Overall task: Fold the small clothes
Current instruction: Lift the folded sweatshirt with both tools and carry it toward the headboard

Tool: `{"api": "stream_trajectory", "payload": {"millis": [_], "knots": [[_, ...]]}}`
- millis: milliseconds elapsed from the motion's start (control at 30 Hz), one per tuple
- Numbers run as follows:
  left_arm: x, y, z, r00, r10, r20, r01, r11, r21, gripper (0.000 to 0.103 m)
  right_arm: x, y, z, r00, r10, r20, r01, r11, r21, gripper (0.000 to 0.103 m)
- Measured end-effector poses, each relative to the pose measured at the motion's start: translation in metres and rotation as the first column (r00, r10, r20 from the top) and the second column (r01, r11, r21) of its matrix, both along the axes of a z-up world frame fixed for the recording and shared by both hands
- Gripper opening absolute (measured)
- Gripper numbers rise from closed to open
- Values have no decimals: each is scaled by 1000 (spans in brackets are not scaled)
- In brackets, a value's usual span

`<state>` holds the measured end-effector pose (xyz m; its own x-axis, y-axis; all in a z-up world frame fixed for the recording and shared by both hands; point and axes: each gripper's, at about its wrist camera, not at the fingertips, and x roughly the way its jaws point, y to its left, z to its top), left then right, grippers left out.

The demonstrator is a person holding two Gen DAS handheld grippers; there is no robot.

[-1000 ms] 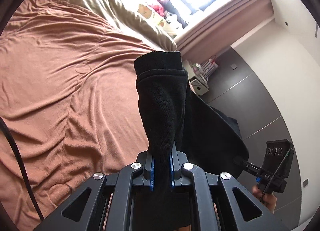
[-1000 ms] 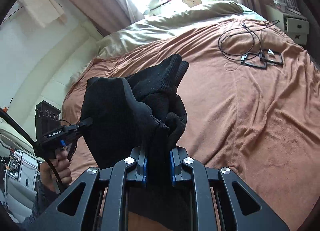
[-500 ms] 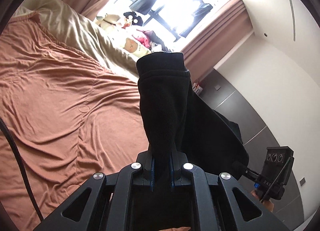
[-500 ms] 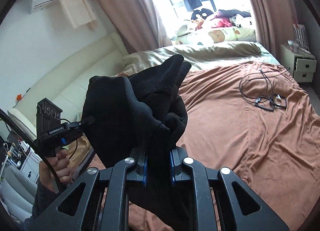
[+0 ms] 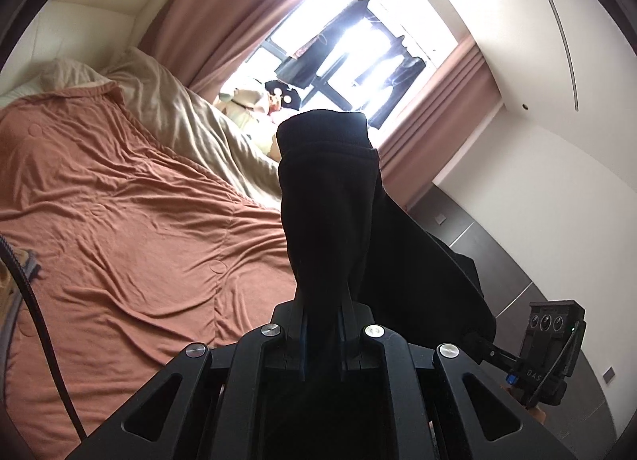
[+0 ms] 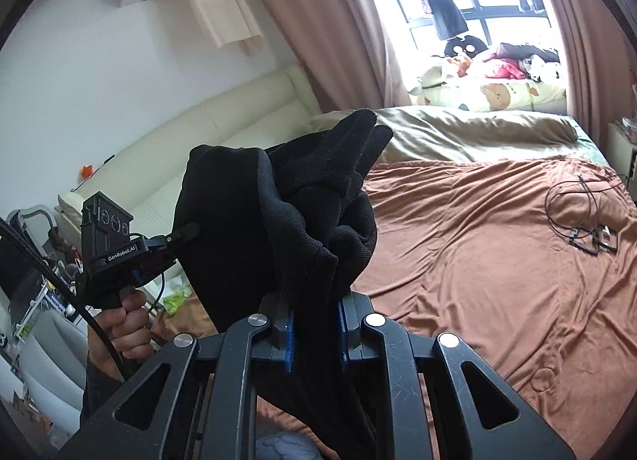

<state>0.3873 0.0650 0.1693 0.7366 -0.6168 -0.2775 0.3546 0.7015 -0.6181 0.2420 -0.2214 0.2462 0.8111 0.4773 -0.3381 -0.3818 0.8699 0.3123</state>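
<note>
A black knitted garment [image 5: 326, 197] hangs in the air above the bed, stretched between both grippers. My left gripper [image 5: 321, 314] is shut on one end, and a ribbed cuff stands up in front of its camera. My right gripper [image 6: 312, 302] is shut on a bunched part of the same garment [image 6: 310, 197]. In the right wrist view the left gripper [image 6: 187, 233] shows at the left, held by a hand [image 6: 127, 324], with its fingers at the cloth's edge. In the left wrist view the right gripper's body [image 5: 549, 344] sits at the lower right.
A bed with a rust-brown cover [image 6: 497, 261] fills the space below. A beige duvet [image 6: 469, 133] and plush toys [image 6: 493, 73] lie by the window. Black cables and glasses [image 6: 585, 229] rest on the cover at the right. A cream headboard [image 6: 239, 121] runs along the left wall.
Both grippers have risen with the garment and tilted upward, so the window, curtains and walls now fill more of each view. The grip on the cloth is unchanged.
</note>
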Motion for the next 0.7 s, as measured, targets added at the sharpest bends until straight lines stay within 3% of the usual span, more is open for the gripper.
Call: {"api": "stream_trajectory", "payload": {"millis": [300, 700], "knots": [[-31, 75, 7, 994, 104, 34, -104, 995, -6, 11, 28, 51, -5, 994, 105, 10, -105, 994, -8, 13], [-63, 189, 2, 970, 242, 33, -242, 970, 7, 10, 96, 123, -23, 970, 245, 5, -245, 970, -12, 13]]}}
